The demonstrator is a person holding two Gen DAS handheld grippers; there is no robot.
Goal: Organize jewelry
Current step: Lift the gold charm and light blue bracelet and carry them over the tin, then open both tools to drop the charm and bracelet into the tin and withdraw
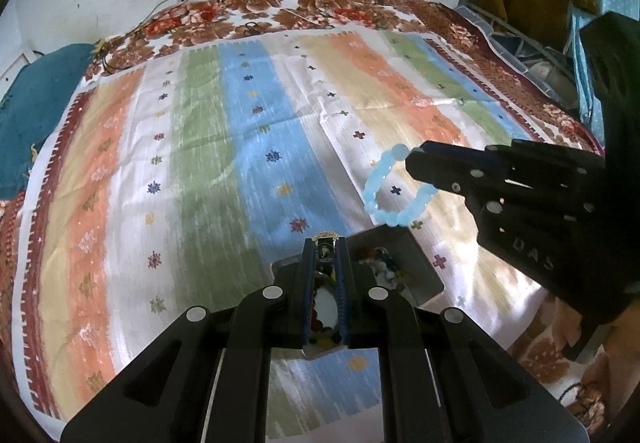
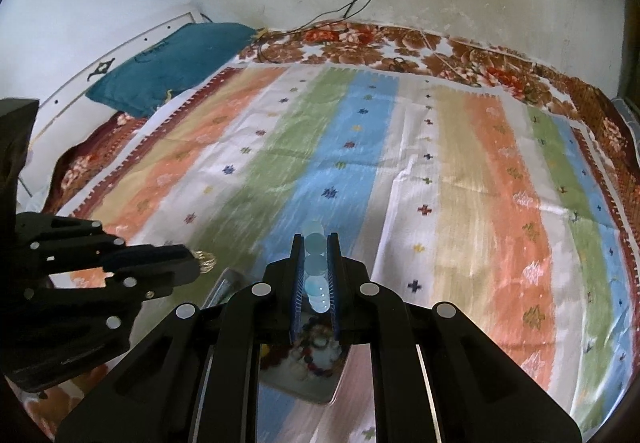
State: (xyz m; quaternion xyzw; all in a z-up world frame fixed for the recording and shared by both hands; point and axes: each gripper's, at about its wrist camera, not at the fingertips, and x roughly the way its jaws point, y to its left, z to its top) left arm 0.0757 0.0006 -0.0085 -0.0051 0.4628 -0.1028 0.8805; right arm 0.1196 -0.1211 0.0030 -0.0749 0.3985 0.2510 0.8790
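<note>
Bracelet (image 1: pixel 394 187) first: I am gripping the pale blue beaded bracelet in my right gripper (image 1: pixel 412 163), jaws clenched on a few of its beads while the rest of the loop is hanging free above the striped bedspread (image 1: pixel 224 147). In my right wrist view the beads (image 2: pixel 316 275) are sitting stacked between the blue pads (image 2: pixel 298 283). My left gripper (image 1: pixel 326 247) is also clamped tight, pinching a small gold-coloured piece, seemingly a ring (image 2: pixel 204 261), at its tip. Below both claws a shiny metal tray (image 1: pixel 404 243) is lying on the spread, holding a jumble of mixed jewelry (image 1: pixel 380 263) too blurred to sort by eye.

I judge I am in the lifting-out step, with two pieces taken from the tray and needing a place on the open cloth. The next move, as I see it, calls for carrying each piece out over bare fabric well apart from the other, lowering until the bracelet loop is resting flat, and only then releasing, so nothing drops back into the tray or tangles.
</note>
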